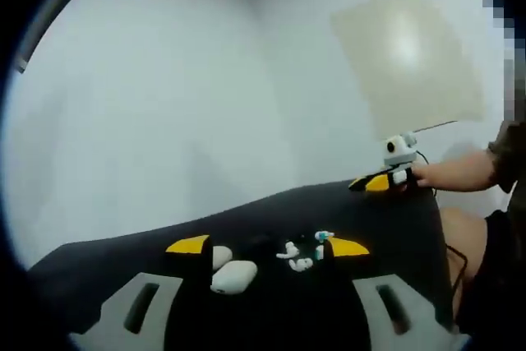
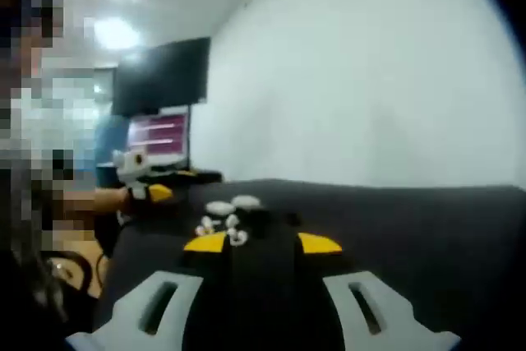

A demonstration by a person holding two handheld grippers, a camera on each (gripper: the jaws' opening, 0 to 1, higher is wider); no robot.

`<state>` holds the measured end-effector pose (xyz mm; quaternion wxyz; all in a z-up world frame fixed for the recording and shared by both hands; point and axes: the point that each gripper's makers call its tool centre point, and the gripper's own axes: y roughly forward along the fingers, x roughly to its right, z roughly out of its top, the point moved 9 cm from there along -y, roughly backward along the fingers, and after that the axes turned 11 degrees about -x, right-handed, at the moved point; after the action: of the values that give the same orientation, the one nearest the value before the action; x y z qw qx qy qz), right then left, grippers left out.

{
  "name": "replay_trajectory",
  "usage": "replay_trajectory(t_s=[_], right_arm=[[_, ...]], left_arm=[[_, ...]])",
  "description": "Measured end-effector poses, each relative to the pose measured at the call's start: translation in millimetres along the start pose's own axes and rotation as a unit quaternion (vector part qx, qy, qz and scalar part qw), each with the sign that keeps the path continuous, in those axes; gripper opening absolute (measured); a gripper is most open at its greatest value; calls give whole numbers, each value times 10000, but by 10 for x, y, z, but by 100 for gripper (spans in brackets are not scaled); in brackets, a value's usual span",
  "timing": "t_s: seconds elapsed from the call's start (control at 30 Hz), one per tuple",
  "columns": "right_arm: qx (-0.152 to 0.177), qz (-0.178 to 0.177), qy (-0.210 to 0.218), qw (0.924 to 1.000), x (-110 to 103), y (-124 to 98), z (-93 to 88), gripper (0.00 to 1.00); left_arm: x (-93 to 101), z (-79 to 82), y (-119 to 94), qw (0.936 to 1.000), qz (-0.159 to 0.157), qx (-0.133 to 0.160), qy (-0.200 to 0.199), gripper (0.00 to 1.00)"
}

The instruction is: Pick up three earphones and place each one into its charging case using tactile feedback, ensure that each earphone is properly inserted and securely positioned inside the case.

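Note:
On the black table (image 1: pixel 123 260), two white charging cases (image 1: pixel 234 277) lie side by side just inside my left gripper's left jaw. Several white earphones (image 1: pixel 296 257) lie scattered a little to their right. My left gripper (image 1: pixel 269 246) stands open, its yellow-tipped jaws far apart with nothing held. The right gripper (image 1: pixel 382 180), in a person's hand (image 1: pixel 460 172), hovers at the table's far right edge. In the right gripper view the cases (image 2: pixel 233 204) and earphones (image 2: pixel 220 226) lie just beyond my open, empty right gripper (image 2: pixel 263 242). The left gripper (image 2: pixel 152 193) comes in from the left.
A white wall (image 1: pixel 164 104) rises behind the table. A dark monitor (image 2: pixel 160 76) and a lit screen (image 2: pixel 160 133) stand past the table's far left end. The table's edge (image 2: pixel 115 244) drops off at the left, above a wooden floor.

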<state>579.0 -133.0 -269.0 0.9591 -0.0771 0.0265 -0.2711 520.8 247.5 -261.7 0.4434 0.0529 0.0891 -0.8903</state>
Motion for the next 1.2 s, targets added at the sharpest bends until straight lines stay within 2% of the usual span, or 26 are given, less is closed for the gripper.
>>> replay_trajectory(t_s=[0.17,0.2,0.37,0.63,0.87,1.2], right_arm=[[22,96,208,9997,9,-9,-4,33],[30,101,246,9996,5,-11,-5,33],[156,144,295,9993,-25,-34,12,33],[137,194,247,9994,-54,-24,14,33],[247,174,356,9989,-50,-25,29,33],[214,212,331,9990,-52,2,24,33]], left_arm=[[-52,6,-22,9996,64,-18,-270,52],[-47,20,-29,9990,-13,74,-430,52],[-83,49,-89,9979,-2,258,-600,52],[10,53,-91,9987,-181,254,-415,52],[28,57,-98,9988,-236,269,-331,52],[53,3,-35,9995,-295,-2,-136,52]])
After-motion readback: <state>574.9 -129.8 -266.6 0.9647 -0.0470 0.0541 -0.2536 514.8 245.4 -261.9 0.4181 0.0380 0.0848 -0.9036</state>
